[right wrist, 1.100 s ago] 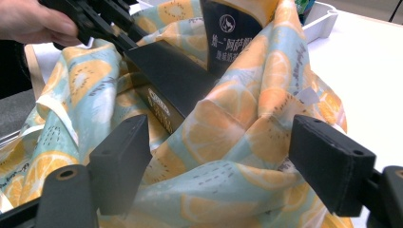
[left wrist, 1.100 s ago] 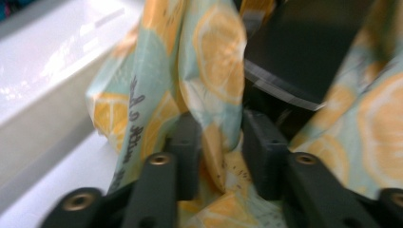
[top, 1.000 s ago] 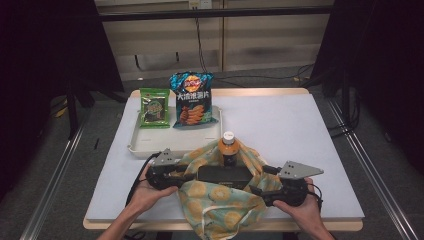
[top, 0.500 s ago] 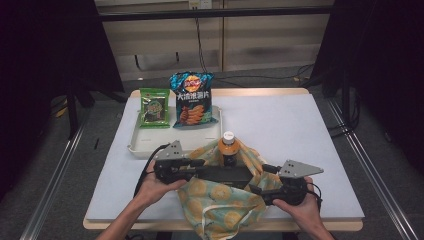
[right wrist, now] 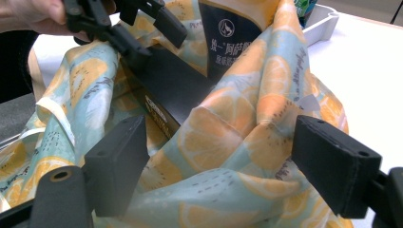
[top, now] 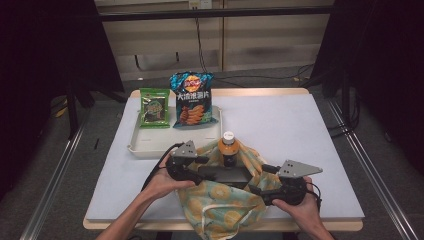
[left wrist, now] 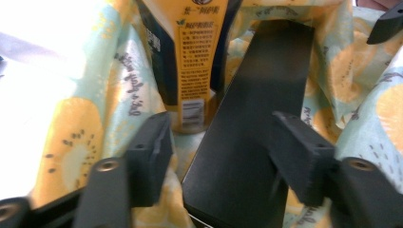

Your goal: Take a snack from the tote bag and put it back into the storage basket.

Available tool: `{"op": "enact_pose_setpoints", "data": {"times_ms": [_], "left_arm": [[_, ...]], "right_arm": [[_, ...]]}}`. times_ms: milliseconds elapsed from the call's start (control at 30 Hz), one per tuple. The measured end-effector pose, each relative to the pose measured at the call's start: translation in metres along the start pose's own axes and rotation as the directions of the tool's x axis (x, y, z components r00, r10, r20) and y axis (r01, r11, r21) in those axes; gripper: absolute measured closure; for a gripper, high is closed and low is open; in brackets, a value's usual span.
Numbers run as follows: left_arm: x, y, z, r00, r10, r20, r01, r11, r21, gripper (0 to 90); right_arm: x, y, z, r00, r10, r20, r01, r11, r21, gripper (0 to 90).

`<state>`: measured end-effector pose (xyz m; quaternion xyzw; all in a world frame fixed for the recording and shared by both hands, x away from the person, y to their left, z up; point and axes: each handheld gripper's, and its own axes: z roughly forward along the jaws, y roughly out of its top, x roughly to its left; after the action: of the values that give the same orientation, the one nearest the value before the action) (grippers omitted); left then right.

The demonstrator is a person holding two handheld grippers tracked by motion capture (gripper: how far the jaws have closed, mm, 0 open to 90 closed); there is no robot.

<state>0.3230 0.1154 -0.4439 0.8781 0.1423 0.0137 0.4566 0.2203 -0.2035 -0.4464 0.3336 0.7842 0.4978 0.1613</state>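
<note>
High view: white tabletop (top: 300,130) with a wood edge, on a grey floor with dark curtains either side and pale panels behind. The white tray (top: 150,145) at back left carries a green snack pack (top: 154,107) and a chips bag (top: 192,100). The fruit-print cloth bag (top: 225,200) sits at the near edge, with the orange bottle (top: 228,145) upright in it and the flat black box (top: 225,175) lying across its mouth. My left gripper (top: 202,167) is at the box's left end, my right gripper (top: 260,182) at the bag's right side.

Left gripper view: my fingers (left wrist: 149,149) have just been opening and stand spread, the box (left wrist: 256,133) between them, unpinched; the bottle (left wrist: 190,61) is just behind.

Right gripper view: fingers (right wrist: 119,161) spread wide astride bunched bag cloth (right wrist: 228,142), with no clear pinch. White tabletop (right wrist: 370,61) to the right.
</note>
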Motion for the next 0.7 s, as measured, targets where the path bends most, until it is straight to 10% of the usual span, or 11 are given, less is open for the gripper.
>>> {"op": "enact_pose_setpoints", "data": {"times_ms": [167,700], "left_arm": [[-0.014,0.0,0.001,0.9949,0.092,0.04,-0.093,0.9954,0.023,38.8],[-0.026,-0.004,0.021,0.9811,0.187,0.048,-0.192,0.9743,0.118,34.2]], "right_arm": [[0.0,0.0,0.0,1.0,0.004,0.0,-0.004,1.0,-0.003,18.7],[0.002,0.004,0.008,0.9999,0.005,0.01,-0.005,1.0,0.006,27.0]]}}
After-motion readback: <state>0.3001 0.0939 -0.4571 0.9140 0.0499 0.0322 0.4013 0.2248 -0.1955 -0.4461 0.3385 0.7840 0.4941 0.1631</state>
